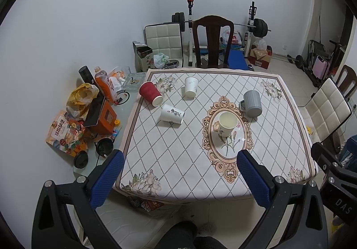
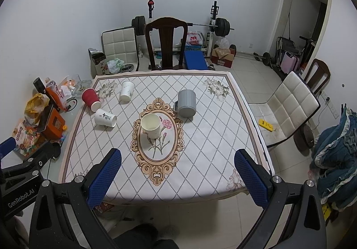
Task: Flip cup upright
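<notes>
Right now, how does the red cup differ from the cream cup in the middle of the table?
The red cup lies on its side near the table's left edge; the cream cup stands upright, mouth up, on the oval pattern. The red cup is ribbed; the cream cup is smooth, with dark writing. Both look like paper cups.

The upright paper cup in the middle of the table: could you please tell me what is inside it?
The upright paper cup shows only a bare cream inner wall through its open mouth; nothing is visible inside. Its very bottom is hidden by the near rim.

Three white paper cups [image 2: 151, 125], one red paper cup [image 2: 91, 99], one grey mug [image 2: 187, 103].
</notes>
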`<state>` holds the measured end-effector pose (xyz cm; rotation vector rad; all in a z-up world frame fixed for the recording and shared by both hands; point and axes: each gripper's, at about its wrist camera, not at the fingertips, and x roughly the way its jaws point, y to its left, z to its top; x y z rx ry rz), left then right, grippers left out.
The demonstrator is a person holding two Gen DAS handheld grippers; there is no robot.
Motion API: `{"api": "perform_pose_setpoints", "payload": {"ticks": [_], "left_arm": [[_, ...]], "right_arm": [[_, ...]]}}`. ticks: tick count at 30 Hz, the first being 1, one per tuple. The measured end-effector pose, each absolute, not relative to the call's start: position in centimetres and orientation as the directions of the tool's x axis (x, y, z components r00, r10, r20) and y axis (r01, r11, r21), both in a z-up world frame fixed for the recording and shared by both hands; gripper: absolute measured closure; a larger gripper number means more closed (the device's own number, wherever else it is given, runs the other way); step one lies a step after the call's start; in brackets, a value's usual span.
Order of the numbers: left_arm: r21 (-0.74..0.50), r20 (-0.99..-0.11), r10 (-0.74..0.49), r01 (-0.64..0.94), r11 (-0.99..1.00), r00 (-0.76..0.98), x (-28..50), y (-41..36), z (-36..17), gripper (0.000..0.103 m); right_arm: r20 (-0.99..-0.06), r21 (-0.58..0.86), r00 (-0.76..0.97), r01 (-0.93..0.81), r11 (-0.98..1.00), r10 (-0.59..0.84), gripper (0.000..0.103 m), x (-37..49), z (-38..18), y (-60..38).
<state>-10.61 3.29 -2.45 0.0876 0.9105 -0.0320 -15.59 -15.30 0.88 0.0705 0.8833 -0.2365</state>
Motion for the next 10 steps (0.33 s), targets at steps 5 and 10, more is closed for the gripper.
{"api": "perform_pose_setpoints", "payload": {"ticks": [5,10], "left_arm": [[0.062,-0.79,0.01,0.064,0.996,0.613,-10.62,3.39,-2.37,0.0],[0.062,-0.79,0.009,0.065,0.996,0.613,-10.72,3.6,-2.2,0.0]], "right_arm": [[-0.77,-0.035,0.614,0.228,0.973,-0.172,0.001,-16.42,1.17,-14.92],[-0.772,-0.036,0.613,0.224,0.974,-0.17,0.001,-16.34,1.56,-14.8]]}}
